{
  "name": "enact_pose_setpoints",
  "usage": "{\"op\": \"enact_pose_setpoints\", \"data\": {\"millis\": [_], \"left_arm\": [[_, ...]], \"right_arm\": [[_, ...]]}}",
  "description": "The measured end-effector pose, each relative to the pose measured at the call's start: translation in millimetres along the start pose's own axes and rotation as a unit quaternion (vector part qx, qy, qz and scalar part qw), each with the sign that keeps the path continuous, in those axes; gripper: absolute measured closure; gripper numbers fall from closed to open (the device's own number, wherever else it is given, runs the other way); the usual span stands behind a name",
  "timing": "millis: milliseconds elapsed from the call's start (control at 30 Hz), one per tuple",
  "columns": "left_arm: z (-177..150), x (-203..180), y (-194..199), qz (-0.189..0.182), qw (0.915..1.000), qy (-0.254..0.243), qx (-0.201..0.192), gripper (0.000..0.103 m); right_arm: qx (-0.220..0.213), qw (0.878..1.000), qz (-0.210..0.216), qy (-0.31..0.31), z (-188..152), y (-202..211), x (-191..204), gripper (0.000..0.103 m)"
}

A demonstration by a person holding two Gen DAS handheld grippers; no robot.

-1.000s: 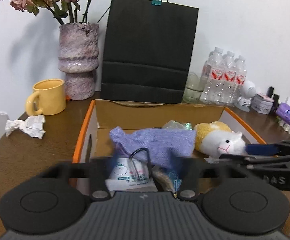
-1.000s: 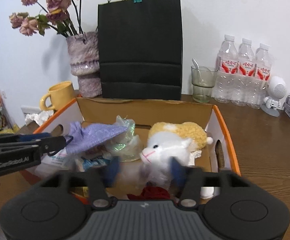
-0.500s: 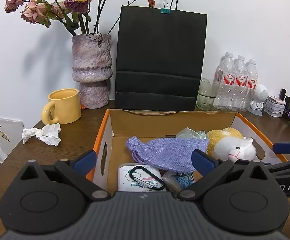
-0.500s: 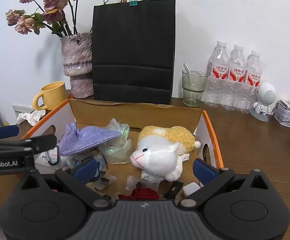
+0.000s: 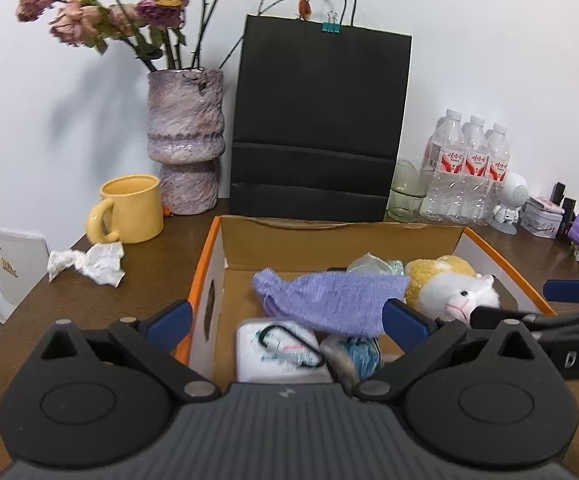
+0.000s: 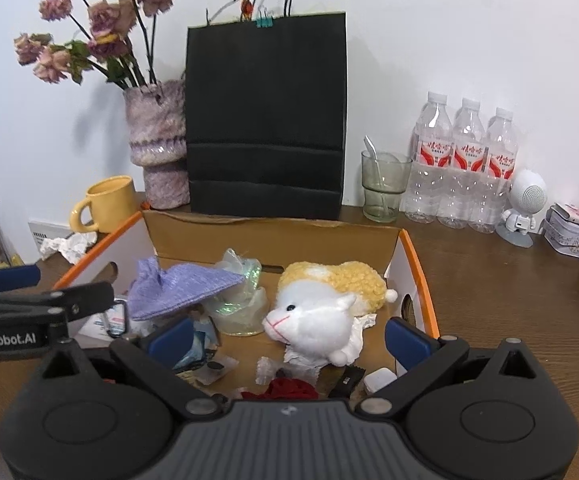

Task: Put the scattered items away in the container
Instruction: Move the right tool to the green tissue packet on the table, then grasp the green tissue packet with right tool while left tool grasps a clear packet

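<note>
An open cardboard box (image 5: 341,236) with orange edges holds a purple knit pouch (image 5: 329,296), a plush sheep (image 5: 453,288), a white tissue pack with a black carabiner (image 5: 277,344) and a blue item. In the right wrist view the box (image 6: 273,236) also holds the pouch (image 6: 181,284), the sheep (image 6: 317,316), a clear bag (image 6: 241,304) and a red item (image 6: 289,388). My left gripper (image 5: 285,320) is open and empty above the box's near left part. My right gripper (image 6: 287,334) is open and empty above the near edge.
A crumpled tissue (image 5: 89,260) lies on the wooden table left of the box, near a yellow mug (image 5: 129,208). A vase (image 5: 185,144), a black paper bag (image 5: 317,120), a glass (image 6: 383,184) and water bottles (image 6: 465,164) stand behind the box.
Both grippers have opened wide and pulled back and up from the box. The carabiner that was between the left fingers now lies on the tissue pack in the box.
</note>
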State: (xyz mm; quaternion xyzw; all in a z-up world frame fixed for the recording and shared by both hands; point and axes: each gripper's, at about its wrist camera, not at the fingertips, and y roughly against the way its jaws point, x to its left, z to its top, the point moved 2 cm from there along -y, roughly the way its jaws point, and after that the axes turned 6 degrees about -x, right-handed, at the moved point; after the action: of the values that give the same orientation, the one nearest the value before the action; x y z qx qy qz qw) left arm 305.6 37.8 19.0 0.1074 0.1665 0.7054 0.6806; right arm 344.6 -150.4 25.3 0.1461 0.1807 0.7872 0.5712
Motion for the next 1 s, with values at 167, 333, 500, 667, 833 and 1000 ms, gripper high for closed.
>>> {"op": "enact_pose_setpoints", "data": {"millis": [167, 333, 500, 667, 833, 1000], "left_arm": [[-15, 22, 30, 0.006, 0.9998, 0.016, 0.006, 0.000], [-37, 42, 57, 0.025, 0.9995, 0.006, 0.016, 0.000], [-61, 59, 66, 0.037, 0.9983, 0.014, 0.043, 0.000], [-76, 73, 69, 0.042, 0.9970, 0.023, 0.061, 0.000], [-81, 72, 64, 0.037, 0.9964, 0.026, 0.071, 0.000], [-84, 53, 51, 0.022, 0.9964, 0.016, 0.080, 0.000]], "right_arm": [[-0.017, 0.999, 0.024, 0.013, -10, 34, 12, 0.001], [-0.007, 0.997, 0.064, 0.031, -41, 57, 39, 0.001], [0.030, 0.993, 0.095, 0.063, -73, 43, 72, 0.003], [0.048, 0.990, 0.098, 0.092, -90, 24, 94, 0.005], [0.065, 0.989, 0.106, 0.082, -95, 15, 91, 0.034], [0.065, 0.993, 0.087, 0.040, -95, 17, 67, 0.035]]}}
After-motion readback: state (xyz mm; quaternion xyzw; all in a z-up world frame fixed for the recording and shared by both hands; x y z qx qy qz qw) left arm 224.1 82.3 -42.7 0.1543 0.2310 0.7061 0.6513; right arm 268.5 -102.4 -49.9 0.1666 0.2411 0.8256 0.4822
